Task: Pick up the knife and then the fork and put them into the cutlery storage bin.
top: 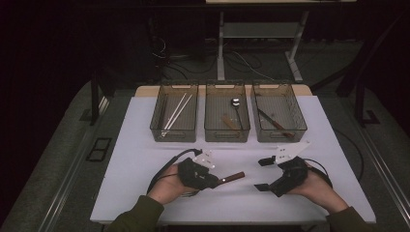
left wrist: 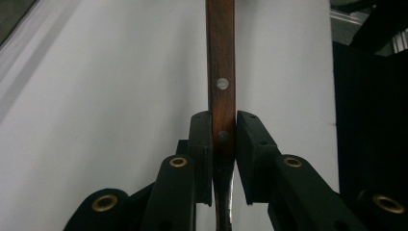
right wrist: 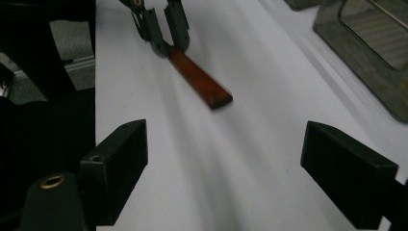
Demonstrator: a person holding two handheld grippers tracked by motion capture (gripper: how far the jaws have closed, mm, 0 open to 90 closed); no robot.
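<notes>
Nearest the high view, two olive sleeves reach in over the near edge of the white desk (top: 145,159). The left claw (top: 218,182) is clamped on a piece of cutlery with a reddish-brown wooden, riveted handle (left wrist: 221,72); in the left gripper view both jaws press flat against the handle's sides just below the lower rivet, with the metal neck running back between them. The handle projects forward, pointing toward the right claw (top: 265,174), whose jaws stand wide apart with nothing between them. In the right gripper view the handle's free butt end (right wrist: 202,82) lies ahead and left of the gap between the jaws, low over the desk; whether it touches the surface cannot be told from these frames. Three translucent grey plastic bins (top: 227,113) sit in a row at the far side: pale chopsticks (top: 176,112) in the left one, a metal spoon (top: 236,107) in the middle, and a wooden-handled utensil (top: 274,124) in the right. Judged step: a hand-over or carry toward the right bin. To do it well, keep the handle level, bring the right claw in line with it so the butt end enters between the jaws squarely, close fully on the wood, and release the left only after that grip looks firm.
</notes>
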